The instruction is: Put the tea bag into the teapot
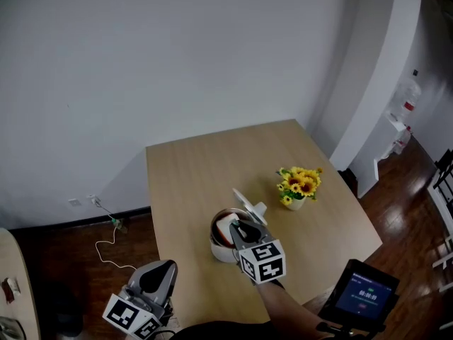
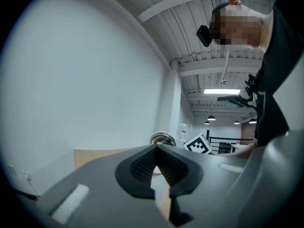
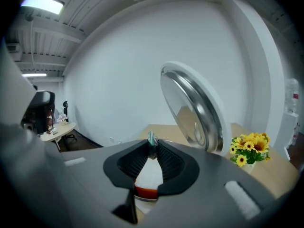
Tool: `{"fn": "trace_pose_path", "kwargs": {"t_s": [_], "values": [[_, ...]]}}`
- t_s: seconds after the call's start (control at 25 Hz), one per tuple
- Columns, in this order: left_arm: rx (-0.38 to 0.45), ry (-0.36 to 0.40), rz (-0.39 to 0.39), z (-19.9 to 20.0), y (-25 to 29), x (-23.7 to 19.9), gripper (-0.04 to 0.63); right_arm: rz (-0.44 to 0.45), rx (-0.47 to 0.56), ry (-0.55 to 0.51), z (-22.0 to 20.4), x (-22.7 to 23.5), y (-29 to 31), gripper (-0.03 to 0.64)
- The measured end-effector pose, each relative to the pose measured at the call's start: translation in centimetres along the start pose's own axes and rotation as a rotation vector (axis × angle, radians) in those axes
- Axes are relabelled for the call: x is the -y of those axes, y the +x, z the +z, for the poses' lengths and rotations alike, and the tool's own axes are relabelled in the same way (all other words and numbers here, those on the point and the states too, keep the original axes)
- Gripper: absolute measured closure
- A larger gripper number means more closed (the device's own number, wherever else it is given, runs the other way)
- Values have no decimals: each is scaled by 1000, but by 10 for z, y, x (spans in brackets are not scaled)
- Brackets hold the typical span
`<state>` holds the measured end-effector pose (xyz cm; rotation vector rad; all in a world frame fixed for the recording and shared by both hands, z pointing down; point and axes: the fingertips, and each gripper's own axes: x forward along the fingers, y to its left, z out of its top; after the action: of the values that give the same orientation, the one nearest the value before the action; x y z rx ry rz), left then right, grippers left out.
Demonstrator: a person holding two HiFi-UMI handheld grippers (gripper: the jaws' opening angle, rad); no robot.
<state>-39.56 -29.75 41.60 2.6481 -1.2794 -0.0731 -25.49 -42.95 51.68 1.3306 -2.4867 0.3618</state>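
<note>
Teal tea bag tip in right gripper fingers — own view only

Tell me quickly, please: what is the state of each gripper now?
Left gripper: closed, holding nothing.
Right gripper: closed on what looks like the tea bag's teal tag, above the open teapot.

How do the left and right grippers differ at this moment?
The right gripper pinches a small green tag, seemingly the tea bag's; the left gripper is shut on nothing. The right gripper hangs over the open teapot; the left gripper sits by the left edge of the table, away from the teapot. Both carry marker cubes.
</note>
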Motion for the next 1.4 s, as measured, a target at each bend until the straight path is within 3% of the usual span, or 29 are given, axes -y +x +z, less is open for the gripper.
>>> {"fn": "trace_pose_path", "kwargs": {"t_s": [0.24, 0.36, 0.84, 1.16, 1.4], "values": [[9, -19, 10, -4, -2, 1, 591, -13, -15, -5, -3, 0, -1, 546], [13, -21, 9, -3, -4, 3, 591, -15, -17, -20, -3, -3, 0, 512], [15, -10, 37, -5, -11, 4, 591, 2, -12, -18, -9, -5, -5, 511], [7, 2, -3, -7, -5, 22, 592, 110, 81, -24, 13, -28, -45, 509], [19, -32, 13, 17, 4, 62, 591, 214, 122, -55, 42, -40, -101, 517]]}}
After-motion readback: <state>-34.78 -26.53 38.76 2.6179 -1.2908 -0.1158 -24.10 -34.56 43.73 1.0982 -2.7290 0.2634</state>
